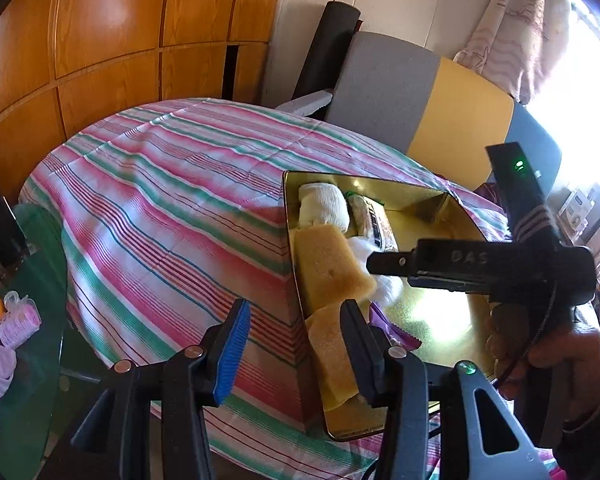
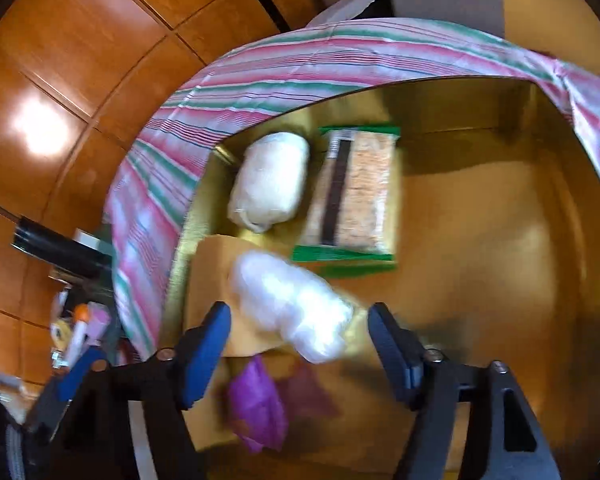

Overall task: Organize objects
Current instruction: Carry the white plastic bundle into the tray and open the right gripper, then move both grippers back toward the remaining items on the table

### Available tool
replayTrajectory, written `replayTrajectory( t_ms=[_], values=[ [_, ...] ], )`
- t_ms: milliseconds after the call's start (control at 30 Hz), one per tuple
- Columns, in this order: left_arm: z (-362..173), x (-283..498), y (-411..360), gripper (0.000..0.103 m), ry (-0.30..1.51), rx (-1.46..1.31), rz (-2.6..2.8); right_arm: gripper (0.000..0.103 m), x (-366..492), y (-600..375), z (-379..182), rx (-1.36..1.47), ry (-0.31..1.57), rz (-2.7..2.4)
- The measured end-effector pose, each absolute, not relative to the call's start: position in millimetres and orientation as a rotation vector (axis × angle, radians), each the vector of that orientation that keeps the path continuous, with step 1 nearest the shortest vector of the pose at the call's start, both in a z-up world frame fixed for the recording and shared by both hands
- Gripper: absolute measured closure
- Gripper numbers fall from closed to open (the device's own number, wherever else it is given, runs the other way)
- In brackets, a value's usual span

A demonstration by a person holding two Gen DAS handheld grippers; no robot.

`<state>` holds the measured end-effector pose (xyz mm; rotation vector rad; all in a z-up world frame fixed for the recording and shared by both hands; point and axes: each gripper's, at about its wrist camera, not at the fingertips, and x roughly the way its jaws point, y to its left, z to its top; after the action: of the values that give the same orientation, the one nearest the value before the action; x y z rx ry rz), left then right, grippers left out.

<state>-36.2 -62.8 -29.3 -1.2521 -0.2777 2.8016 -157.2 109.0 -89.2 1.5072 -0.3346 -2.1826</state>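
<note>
Right gripper point(image 2: 298, 332): jaws stood wide apart over the gold tin point(image 2: 540, 240), gripping nothing — a white fluffy wad point(image 2: 290, 308) lay blurred between and just ahead of the fingers, so I judged it either just let go or about to be taken; which, I could not tell.
Left gripper point(image 1: 296, 344): jaws wide, empty, hovering at the tin's near-left rim above the striped tablecloth point(image 1: 160, 200).
Tin contents: a rolled white cloth point(image 2: 268, 180) at the far left, a green-edged snack packet point(image 2: 354, 192) beside it, yellow sponge pieces point(image 1: 328, 268) along the left wall, a purple wrapper point(image 2: 256, 404) at the near end.
Wad position: resting on or just over the sponge edge, not on bare tin floor.
Risk — roll-off: the wad looked light and springy; perched on the sponge it could tumble onto the purple wrapper or spread loose.
Risk — snagging: fibres might cling to the blue finger pads point(image 2: 204, 356) and lift out when the gripper withdrew.
Risk — collision: the two grippers were close together over the same rim; a careless move could knock the tin along the cloth.
Risk — poor view: motion blur made the wad's exact seat uncertain.
</note>
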Motion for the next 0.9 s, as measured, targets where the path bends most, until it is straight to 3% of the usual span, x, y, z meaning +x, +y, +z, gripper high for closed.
replayTrajectory(
  t_ms=[300, 567, 900],
  values=[
    [-32, -38, -60, 0.056, -0.283, -1.266, 2.788, 0.021, -133, 126, -75, 1.469, -0.316, -2.245],
    [-23, -30, -48, 0.056, -0.238, -1.237, 2.786, 0.000, -104, 146, -51, 1.373, -0.190, -2.394],
    [-5, -17, -17, 0.056, -0.110, -1.133, 2.738, 0.000, -54, 190, -28, 1.272, -0.100, -2.598]
  ],
)
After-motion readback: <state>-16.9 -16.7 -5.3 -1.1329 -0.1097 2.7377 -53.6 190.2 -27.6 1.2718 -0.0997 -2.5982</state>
